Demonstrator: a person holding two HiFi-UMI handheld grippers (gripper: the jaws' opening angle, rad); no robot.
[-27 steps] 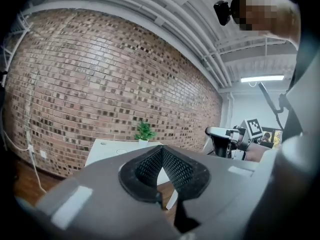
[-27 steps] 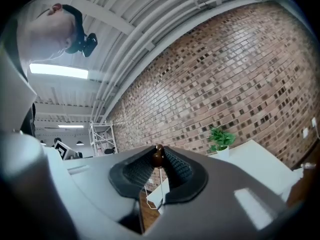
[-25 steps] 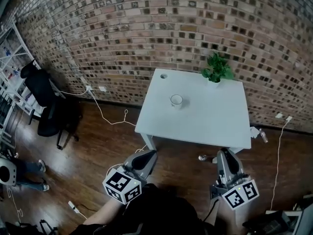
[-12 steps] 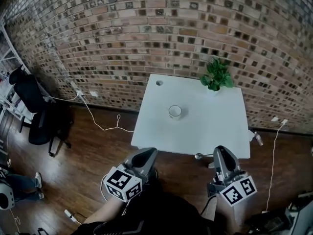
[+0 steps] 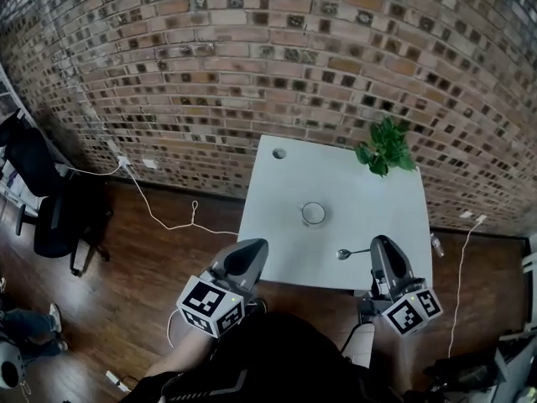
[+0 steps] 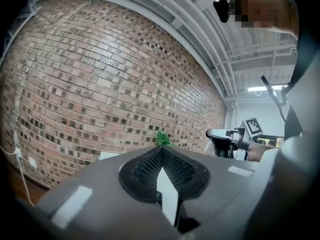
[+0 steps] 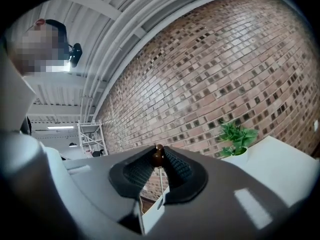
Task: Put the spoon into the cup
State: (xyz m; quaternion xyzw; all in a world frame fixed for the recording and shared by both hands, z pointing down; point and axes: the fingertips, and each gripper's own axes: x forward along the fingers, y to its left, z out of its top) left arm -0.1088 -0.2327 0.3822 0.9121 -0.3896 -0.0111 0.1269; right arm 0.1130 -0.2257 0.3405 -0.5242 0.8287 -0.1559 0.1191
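Note:
A white cup (image 5: 313, 213) stands upright near the middle of the white table (image 5: 285, 183). My right gripper (image 5: 379, 246) is over the table's near edge, to the right of the cup and nearer me, shut on a spoon (image 5: 352, 253). The spoon's bowl sticks out to the left toward the cup, above the tabletop. In the right gripper view the spoon's (image 7: 158, 155) brown end shows pinched between the jaws of the right gripper (image 7: 159, 159). My left gripper (image 5: 251, 249) hovers at the table's near left corner. Its jaws are shut with nothing in them in the left gripper view (image 6: 161, 153).
A potted plant (image 5: 386, 147) stands at the table's far right corner, and a round hole (image 5: 279, 153) is at the far left corner. A brick wall runs behind the table. A black office chair (image 5: 42, 200) and a white cable (image 5: 168, 218) are on the wood floor to the left.
Both grippers have come forward to the table. The right one, still with the spoon, went from over the floor to over the table's near edge. The table and cup are closer.

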